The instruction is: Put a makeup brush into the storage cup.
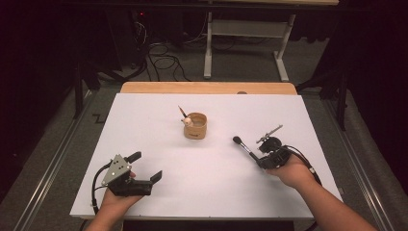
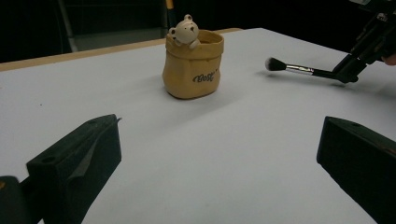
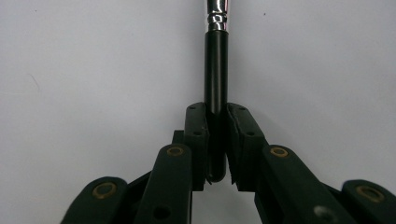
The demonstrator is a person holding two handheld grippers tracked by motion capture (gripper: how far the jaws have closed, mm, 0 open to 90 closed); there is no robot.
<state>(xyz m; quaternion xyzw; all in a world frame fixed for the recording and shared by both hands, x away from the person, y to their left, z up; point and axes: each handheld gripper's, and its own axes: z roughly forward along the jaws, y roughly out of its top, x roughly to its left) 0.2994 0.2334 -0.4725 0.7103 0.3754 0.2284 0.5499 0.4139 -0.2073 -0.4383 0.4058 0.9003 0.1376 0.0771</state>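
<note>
Two pairs of tongs are at work over the white worktop [image 1: 159,120], one in each of the person's hands. The right tongs [image 1: 260,161] are clamped on the black handle of a makeup brush [image 1: 244,147]; in the right gripper view the handle [image 3: 215,79] runs straight up between the two black jaws, its rounded butt end sitting deep in the gap and the pads pressing it from both sides, with the silver ferrule at the top edge of that view. In the high view the brush points away from the right hand, up and to the left, its dark bristle head being the part farthest from the tongs. In the left gripper view the brush [image 2: 299,69] sits low over the worktop, bristles toward the pot; whether the head touches the surface cannot be told.

The left tongs [image 1: 145,166] stand wide apart with nothing between them, near the front left of the worktop and well apart from the brush.

Between the two hands, farther back on the worktop, stands a small tan pot [image 1: 195,126] shaped like a sack, with a little bear figure on its rim [image 2: 184,31] and a pencil [image 1: 183,111] leaning out of it. The brush head lies near the pot on its right, but apart from it.
</note>
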